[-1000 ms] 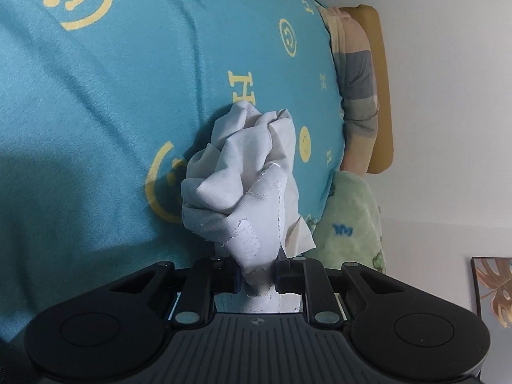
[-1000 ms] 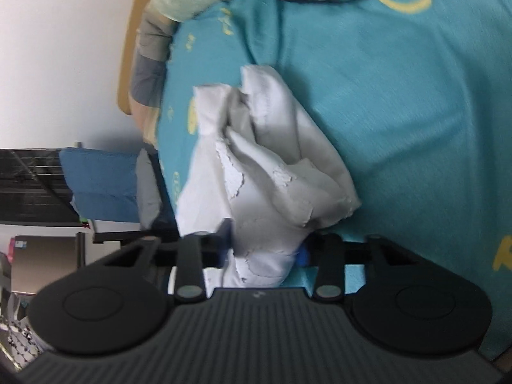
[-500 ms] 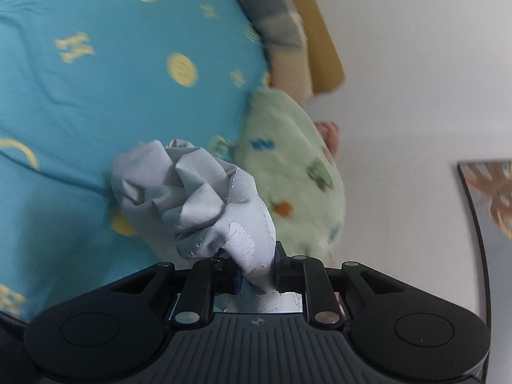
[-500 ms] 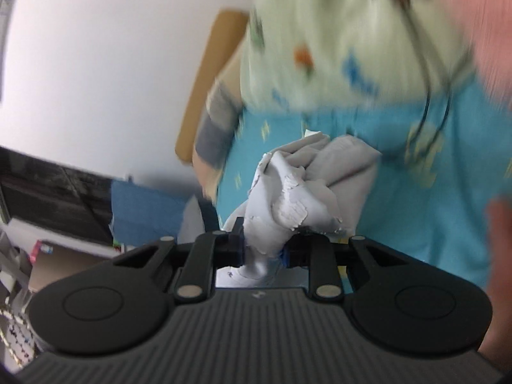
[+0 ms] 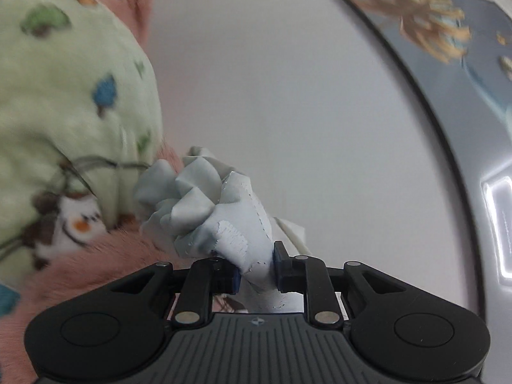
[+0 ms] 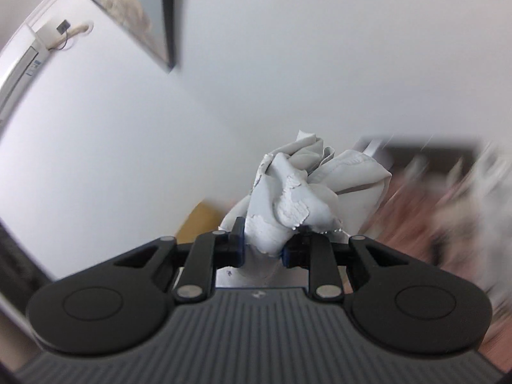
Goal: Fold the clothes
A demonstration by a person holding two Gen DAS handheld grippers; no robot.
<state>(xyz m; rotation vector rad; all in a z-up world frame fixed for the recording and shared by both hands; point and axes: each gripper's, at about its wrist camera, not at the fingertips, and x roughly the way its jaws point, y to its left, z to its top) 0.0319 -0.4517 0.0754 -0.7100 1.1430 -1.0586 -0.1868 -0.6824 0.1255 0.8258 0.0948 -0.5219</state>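
blanket: pale green fleece blanket with snowman print, left edge of left view, pink fleece underside below it
left tongs: left tongs clamped on crumpled white cloth garment, bunch held up just beside the blanket
wall: plain white wall behind, framed leaf picture far right
right tongs: right tongs clamped on the same white garment, wad raised against the wall
right-view background: blurred, cannot tell
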